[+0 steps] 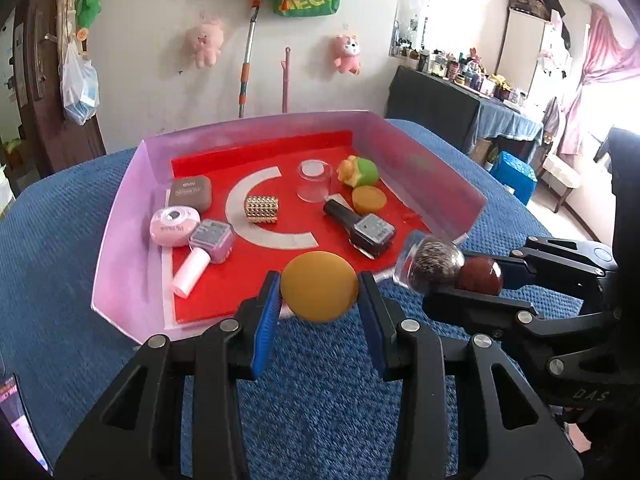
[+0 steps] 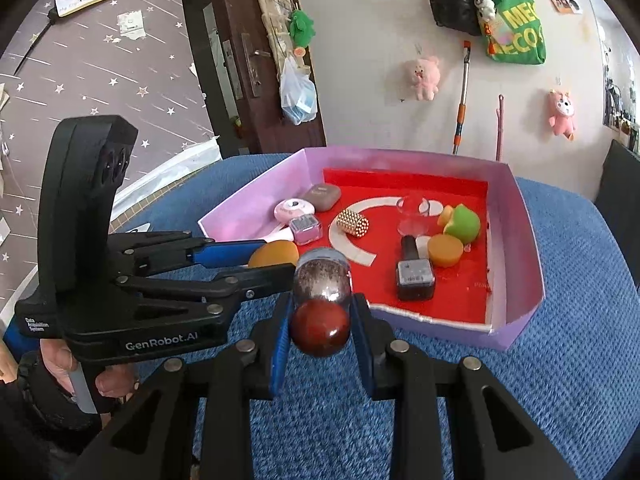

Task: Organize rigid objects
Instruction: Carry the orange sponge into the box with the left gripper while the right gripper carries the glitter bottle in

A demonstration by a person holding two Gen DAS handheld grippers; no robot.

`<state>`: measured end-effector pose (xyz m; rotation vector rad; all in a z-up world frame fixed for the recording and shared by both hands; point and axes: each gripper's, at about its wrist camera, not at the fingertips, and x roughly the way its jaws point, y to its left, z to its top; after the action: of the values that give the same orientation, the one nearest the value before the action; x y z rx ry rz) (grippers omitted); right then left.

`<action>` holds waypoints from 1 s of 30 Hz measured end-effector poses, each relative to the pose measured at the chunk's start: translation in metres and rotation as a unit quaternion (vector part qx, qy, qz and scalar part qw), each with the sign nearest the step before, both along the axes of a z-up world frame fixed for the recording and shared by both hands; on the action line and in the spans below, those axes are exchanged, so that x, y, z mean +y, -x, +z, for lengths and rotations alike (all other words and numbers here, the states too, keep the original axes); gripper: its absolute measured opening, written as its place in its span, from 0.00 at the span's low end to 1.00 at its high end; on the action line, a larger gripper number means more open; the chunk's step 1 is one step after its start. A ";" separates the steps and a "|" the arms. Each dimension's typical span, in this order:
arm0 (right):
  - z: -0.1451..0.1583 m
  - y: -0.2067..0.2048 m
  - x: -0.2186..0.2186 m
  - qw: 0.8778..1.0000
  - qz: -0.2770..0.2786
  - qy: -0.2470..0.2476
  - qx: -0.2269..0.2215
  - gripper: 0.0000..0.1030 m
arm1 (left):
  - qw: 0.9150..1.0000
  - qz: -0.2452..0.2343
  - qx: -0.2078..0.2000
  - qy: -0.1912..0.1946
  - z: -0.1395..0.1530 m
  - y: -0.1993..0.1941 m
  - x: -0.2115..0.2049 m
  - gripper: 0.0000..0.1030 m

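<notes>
At the near, open edge of the tray (image 1: 120, 240), both grippers hold objects above the blue textured bench (image 1: 60, 240). Left gripper (image 1: 319, 286): closed on a mustard-yellow disc (image 1: 319, 286), blue pads pressing its two sides, disc face turned toward the camera. Right gripper (image 2: 320, 326): closed on the dark red ball handle of a short brush (image 2: 320, 326); the bristle head, under a clear cap, points toward the tray. In the left wrist view this brush (image 1: 436, 264) sits just beside the disc, at the tray's near right corner, apart from it.

Tray contents, all resting on the red floor with its white arc marking:
- brown compact case (image 1: 189, 194) at the far left, with a pink round case (image 1: 174, 226) just in front of it;
- lilac bottle with a pale pink neck (image 1: 206, 248), lying on its side, touching the pink case;
- gold beaded cylinder (image 1: 261, 209) near the centre, on its side;
- clear cup (image 1: 314, 180), upside down, toward the far edge;
- green and yellow toy (image 1: 358, 172) in the far right area, a second, smaller mustard disc (image 1: 369, 199) just in front of it;
- dark bottle with a grey square base (image 1: 360, 228), lying on its side, touching that smaller disc.

A person's hand (image 2: 60, 364) grips the left gripper's handle in the right wrist view.
</notes>
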<state>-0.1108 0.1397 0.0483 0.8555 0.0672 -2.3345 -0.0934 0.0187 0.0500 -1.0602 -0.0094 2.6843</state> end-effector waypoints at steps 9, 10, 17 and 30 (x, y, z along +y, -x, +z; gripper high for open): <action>0.003 0.038 -0.006 1.000 -0.001 -0.001 -0.025 0.05 | 1.000 0.006 -0.013 0.000 -0.002 0.028 -0.005 0.35; 0.001 0.043 -0.008 0.999 -0.006 -0.012 -0.032 0.07 | 1.000 0.008 -0.017 0.002 -0.004 0.032 -0.005 0.35; -0.023 0.065 -0.011 0.998 -0.014 -0.011 -0.065 0.09 | 0.999 0.031 -0.037 0.012 -0.024 0.049 -0.010 0.35; -0.040 -0.016 0.003 0.999 0.043 -0.013 -0.031 0.57 | 0.999 0.040 -0.025 -0.025 -0.029 -0.012 -0.035 0.35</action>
<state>-0.0948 0.1426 0.0082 0.9189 0.1053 -2.2302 -0.0815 -0.0166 0.0214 -1.1344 -0.1316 2.7126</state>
